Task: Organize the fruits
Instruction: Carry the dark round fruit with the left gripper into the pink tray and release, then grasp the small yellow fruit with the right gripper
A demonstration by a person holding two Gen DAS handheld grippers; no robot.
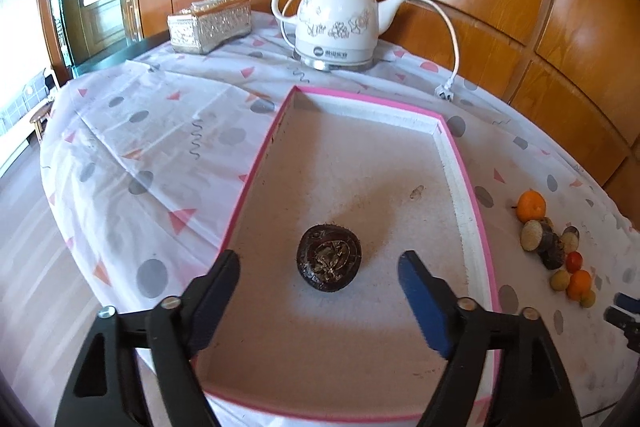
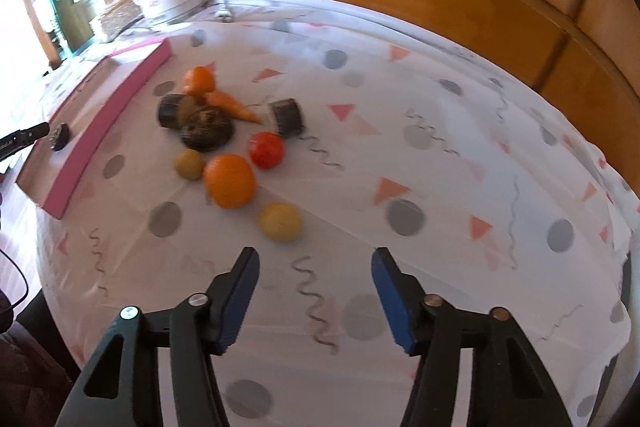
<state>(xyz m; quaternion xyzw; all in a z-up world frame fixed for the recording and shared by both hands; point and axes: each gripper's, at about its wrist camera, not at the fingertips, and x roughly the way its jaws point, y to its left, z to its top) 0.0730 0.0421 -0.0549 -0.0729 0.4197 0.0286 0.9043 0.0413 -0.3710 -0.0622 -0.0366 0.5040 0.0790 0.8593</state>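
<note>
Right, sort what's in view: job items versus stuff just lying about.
Job items: pink tray, dark fruit in the tray, fruit pile on the cloth.
Lying about: white kettle, its plug, tissue box.

I see my left gripper [image 1: 318, 273] with jaws spread around a dark water chestnut [image 1: 329, 258] lying in the pink-rimmed tray [image 1: 256, 167].

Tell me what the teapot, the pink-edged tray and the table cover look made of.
Teapot: glazed ceramic, by its glossy white shine and printed flowers. Pink-edged tray: probably foam or cardboard, with thick matte white walls and a dull, speckled floor. Table cover: thin cloth or plastic sheet, creased and printed; hard to tell which.
</note>
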